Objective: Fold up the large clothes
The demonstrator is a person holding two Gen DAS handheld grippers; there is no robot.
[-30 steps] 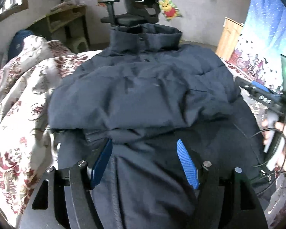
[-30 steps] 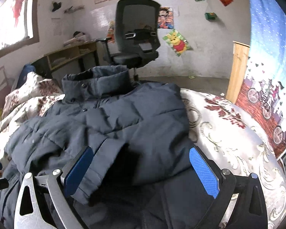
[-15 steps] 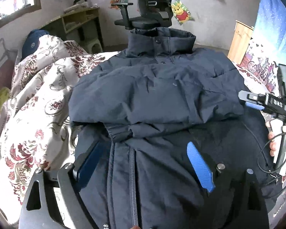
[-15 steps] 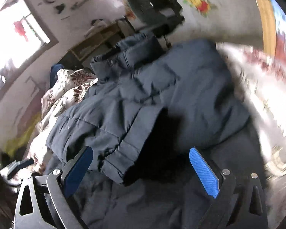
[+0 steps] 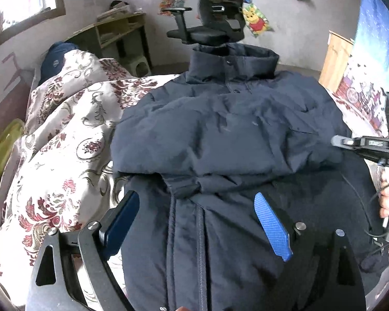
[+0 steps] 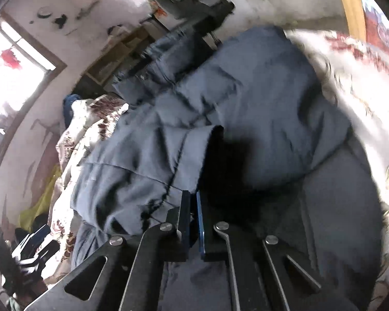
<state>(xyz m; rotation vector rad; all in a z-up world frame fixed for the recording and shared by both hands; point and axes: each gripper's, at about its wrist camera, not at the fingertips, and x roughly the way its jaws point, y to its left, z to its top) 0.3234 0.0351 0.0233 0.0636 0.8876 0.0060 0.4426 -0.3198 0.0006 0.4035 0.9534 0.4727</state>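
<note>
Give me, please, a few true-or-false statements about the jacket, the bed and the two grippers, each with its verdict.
1. The dark navy jacket lies on the floral bedspread. True.
2. The left gripper is clamped shut. False: its fingers stand wide apart over the jacket.
3. The right gripper has its fingers together. True.
4. The jacket's collar points toward the office chair. True.
5. The jacket is bright red. False: it is dark navy.
</note>
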